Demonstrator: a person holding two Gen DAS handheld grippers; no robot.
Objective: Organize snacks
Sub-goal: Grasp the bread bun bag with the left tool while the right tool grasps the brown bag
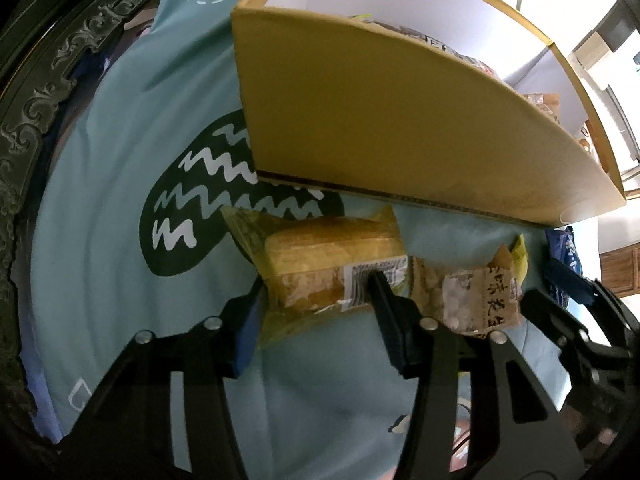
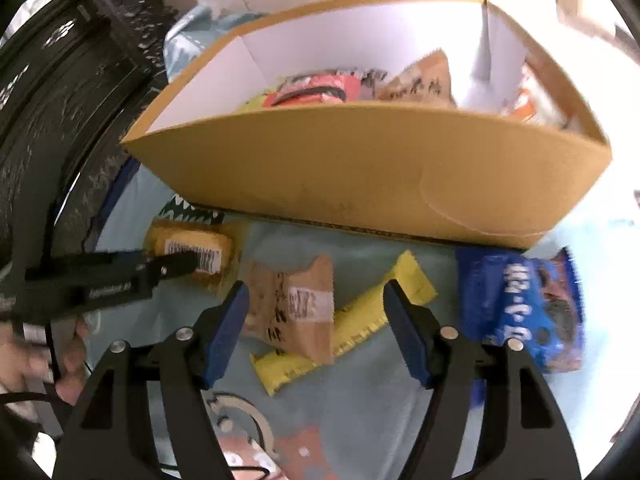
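Two handheld grippers work over a pale blue-green cloth [image 1: 100, 208] printed with a dark green patch of white zigzags.

Nearest in the left wrist view, the left gripper [image 1: 318, 286] has its black, blue-padded fingers spread on either side of a clear-wrapped yellow sponge cake with a white barcode label [image 1: 332, 258]. The right-hand finger tip lies over the label; whether the left pad touches the wrapper I cannot tell, so it is unclear if the cake is actually pinched. The cake lies flat on the cloth.

In the right wrist view, the right gripper [image 2: 316, 308] is wide open and holds nothing. Between its fingers lies a brown paper snack packet with dark lettering [image 2: 296, 308], resting on top of a long yellow snack bar wrapper [image 2: 360, 320] that runs diagonally. Just to the right lies a blue cookie packet with white lettering [image 2: 520, 304] — its top edge sits against the box behind.

Beyond the loose snacks stands a tan cardboard box with white inner walls [image 2: 360, 168], open at the top. Inside it — partly blurred — are a red-and-black packet [image 2: 312, 92] and another brown packet [image 2: 420, 80].
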